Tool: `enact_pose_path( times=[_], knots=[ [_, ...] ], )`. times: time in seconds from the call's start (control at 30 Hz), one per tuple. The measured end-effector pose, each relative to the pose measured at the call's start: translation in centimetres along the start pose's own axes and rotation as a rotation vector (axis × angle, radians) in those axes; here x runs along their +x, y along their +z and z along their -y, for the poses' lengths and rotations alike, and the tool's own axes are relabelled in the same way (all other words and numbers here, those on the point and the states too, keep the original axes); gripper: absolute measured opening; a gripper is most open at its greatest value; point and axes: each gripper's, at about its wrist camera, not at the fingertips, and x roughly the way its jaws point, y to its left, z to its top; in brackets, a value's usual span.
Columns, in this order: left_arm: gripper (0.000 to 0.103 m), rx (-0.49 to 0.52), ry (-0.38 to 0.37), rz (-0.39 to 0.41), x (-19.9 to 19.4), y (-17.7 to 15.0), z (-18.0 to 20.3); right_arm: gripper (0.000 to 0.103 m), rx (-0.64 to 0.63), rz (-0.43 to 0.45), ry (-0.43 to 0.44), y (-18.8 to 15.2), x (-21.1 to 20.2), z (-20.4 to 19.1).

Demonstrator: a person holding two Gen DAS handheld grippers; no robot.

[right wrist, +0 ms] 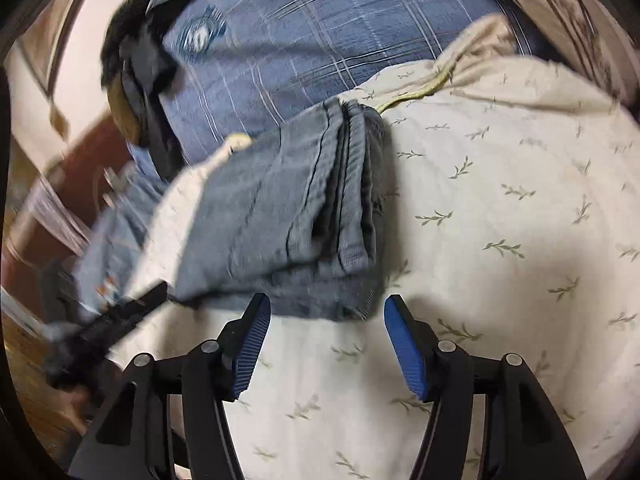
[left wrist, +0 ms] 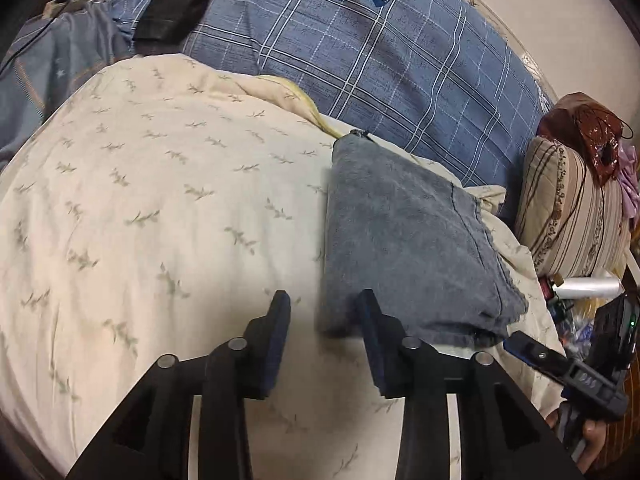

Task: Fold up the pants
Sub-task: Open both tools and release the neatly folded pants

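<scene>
The pants are blue-grey and lie folded into a compact rectangle on a cream leaf-print bedspread. My left gripper is open at their near left corner; its right finger overlaps that corner and the pads press on nothing. In the right wrist view the pants show stacked folded layers along their right side. My right gripper is open, its blue pads either side of the pants' near edge without gripping it. Each gripper also shows in the other's view: the right gripper at lower right, the left gripper blurred at lower left.
A blue plaid duvet lies behind the pants, with a dark garment on it. A striped pillow, a red-brown bag and a white roll crowd the right side. The bedspread stretches wide beside the pants.
</scene>
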Motion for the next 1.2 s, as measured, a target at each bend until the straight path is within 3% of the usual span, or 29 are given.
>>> enact_pose_path(
  times=[0.13, 0.2, 0.27, 0.3, 0.37, 0.4, 0.43, 0.53, 0.63, 0.73, 0.9, 1.0, 1.07, 1.13, 1.2],
  knots=[
    [0.038, 0.095, 0.034, -0.046, 0.0, -1.3, 1.4, 0.061, -0.105, -0.003, -0.134, -0.5, 1.2, -1.5],
    [0.038, 0.155, 0.065, -0.074, 0.7, -1.9, 2.5, 0.060, -0.139, -0.011, -0.157, -0.8, 2.0, -2.0],
    [0.038, 0.190, 0.095, -0.071, 1.2, -2.0, 3.2, 0.052, -0.165, -0.023, -0.173, -0.9, 2.6, -2.4],
    [0.038, 0.199, 0.100, -0.057, 1.3, -1.9, 3.4, 0.040, -0.184, -0.020, -0.208, -0.8, 2.8, -2.6],
    [0.029, 0.203, 0.114, -0.012, 1.2, -1.4, 3.7, 0.030, -0.197, -0.009, -0.249, -0.8, 2.9, -2.7],
    [0.008, 0.203, 0.117, 0.006, 1.1, -1.2, 3.8, 0.020, -0.183, 0.000, -0.253, -0.8, 2.8, -2.4],
    [0.003, 0.206, 0.128, 0.016, 1.0, -1.0, 3.9, 0.015, -0.171, 0.005, -0.252, -0.6, 2.6, -2.2],
    [0.002, 0.174, 0.086, 0.081, -0.6, -0.8, 3.6, 0.007, -0.136, 0.027, -0.225, -0.3, 1.6, -1.8],
    [0.002, 0.170, 0.069, 0.088, -1.2, -1.0, 3.6, 0.007, -0.119, 0.041, -0.223, -0.1, 1.3, -1.4],
    [0.002, 0.178, 0.119, 0.030, 0.1, -1.6, 3.1, 0.007, -0.103, -0.002, -0.233, -0.4, 2.3, -0.9],
    [0.004, 0.194, 0.138, 0.032, 0.0, -1.3, 3.5, 0.007, -0.101, -0.001, -0.223, -0.5, 2.0, -0.9],
    [0.005, 0.183, 0.159, -0.038, 1.3, -1.3, 3.4, 0.013, -0.060, -0.025, -0.168, -0.8, 2.2, -0.4],
    [0.006, 0.180, 0.165, -0.064, 1.4, -1.3, 3.5, 0.023, -0.046, -0.033, -0.145, -0.9, 2.0, -0.4],
    [0.010, 0.192, 0.175, -0.065, 1.2, -1.4, 3.8, 0.044, -0.019, -0.040, -0.122, -1.5, 1.6, -0.3],
    [0.017, 0.201, 0.200, -0.074, 0.9, -1.8, 4.1, 0.052, 0.017, -0.068, -0.088, -2.5, 1.7, -0.2]
  ],
)
